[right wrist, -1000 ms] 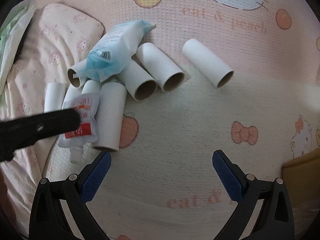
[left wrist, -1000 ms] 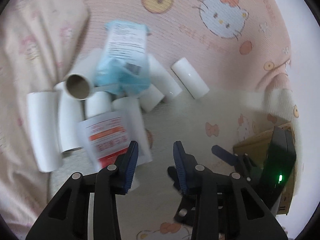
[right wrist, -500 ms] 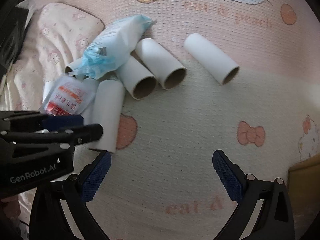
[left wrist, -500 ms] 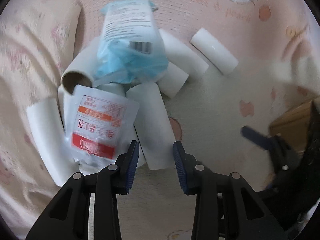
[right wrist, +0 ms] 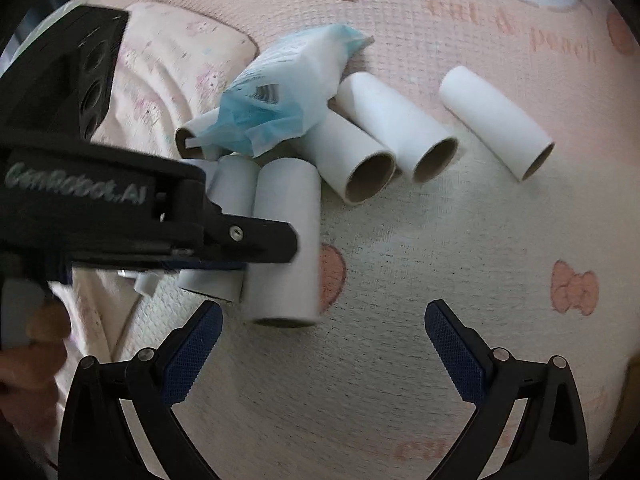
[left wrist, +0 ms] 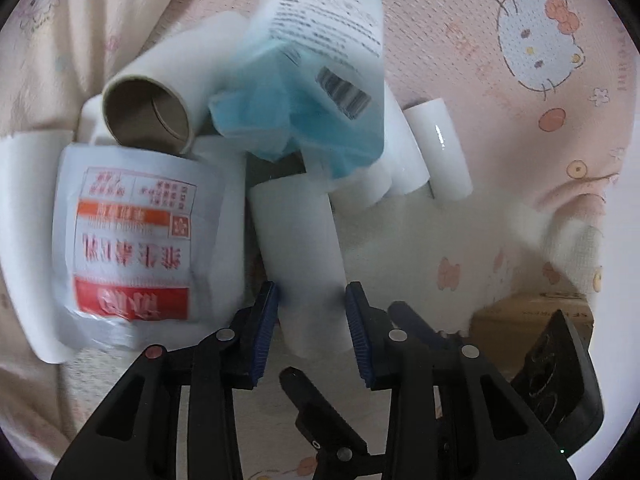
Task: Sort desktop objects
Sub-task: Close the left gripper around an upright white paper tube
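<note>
Several white cardboard tubes lie in a heap on the pink cartoon-print mat. One white tube points toward me, its near end between the blue pads of my left gripper. The jaws are closing and the pads touch its two sides. A red-and-white sachet lies just left of that tube. A blue mask pack rests on top of the heap. My right gripper stands wide open just short of the same tube's end, with nothing between its fingers.
Three more tubes fan out to the right, the furthest one lying apart. A brown-mouthed tube points up behind the sachet. Rumpled pink cloth borders the heap on the left. A cardboard box sits at the right.
My left gripper has come down and forward onto the heap, rolling as it went, and now straddles the near tube. The right gripper sank slightly toward the mat.
</note>
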`<state>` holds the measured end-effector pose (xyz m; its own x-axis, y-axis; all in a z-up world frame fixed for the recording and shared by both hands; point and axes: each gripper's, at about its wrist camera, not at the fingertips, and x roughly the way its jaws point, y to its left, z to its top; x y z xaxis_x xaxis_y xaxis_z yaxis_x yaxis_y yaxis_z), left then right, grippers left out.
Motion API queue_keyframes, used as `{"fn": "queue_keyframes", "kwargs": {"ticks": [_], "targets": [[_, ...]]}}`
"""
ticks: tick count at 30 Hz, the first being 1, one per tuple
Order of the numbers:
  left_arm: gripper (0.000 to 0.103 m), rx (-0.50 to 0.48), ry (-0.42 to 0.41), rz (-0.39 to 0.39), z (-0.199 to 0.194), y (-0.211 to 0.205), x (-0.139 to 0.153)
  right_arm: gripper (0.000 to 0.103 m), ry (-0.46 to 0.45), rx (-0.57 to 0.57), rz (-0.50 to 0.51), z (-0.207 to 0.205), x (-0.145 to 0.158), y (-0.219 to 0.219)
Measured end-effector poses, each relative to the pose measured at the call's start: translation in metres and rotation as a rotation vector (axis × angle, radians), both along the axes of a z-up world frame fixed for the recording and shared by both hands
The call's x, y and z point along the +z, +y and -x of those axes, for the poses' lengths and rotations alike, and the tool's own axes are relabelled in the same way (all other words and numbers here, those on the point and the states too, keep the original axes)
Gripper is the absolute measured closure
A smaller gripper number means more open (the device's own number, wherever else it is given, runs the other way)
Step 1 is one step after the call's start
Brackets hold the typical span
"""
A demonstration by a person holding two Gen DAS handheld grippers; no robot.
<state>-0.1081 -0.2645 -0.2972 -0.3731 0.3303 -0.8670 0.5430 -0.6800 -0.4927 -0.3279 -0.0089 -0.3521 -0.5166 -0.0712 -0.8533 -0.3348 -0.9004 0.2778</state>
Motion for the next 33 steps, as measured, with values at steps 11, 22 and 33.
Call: {"fn": "queue_keyframes", "kwargs": {"ticks": [11, 22, 33], "targets": [[0.065, -0.154, 0.088, -0.018, 0.001, 0.035, -0.006, 0.002, 0.073, -0.114, 0.176, -0.029, -0.019, 0.019], [0.063, -0.151, 0.105, -0.058, 0.008, 0.037, -0.012, 0.002, 0.147, -0.183, 0.335, -0.046, -0.021, 0.041], [0.079, -0.153, 0.106, -0.17, 0.003, 0.047, -0.015, 0.043, 0.081, -0.163, 0.206, -0.067, 0.002, 0.029]]}}
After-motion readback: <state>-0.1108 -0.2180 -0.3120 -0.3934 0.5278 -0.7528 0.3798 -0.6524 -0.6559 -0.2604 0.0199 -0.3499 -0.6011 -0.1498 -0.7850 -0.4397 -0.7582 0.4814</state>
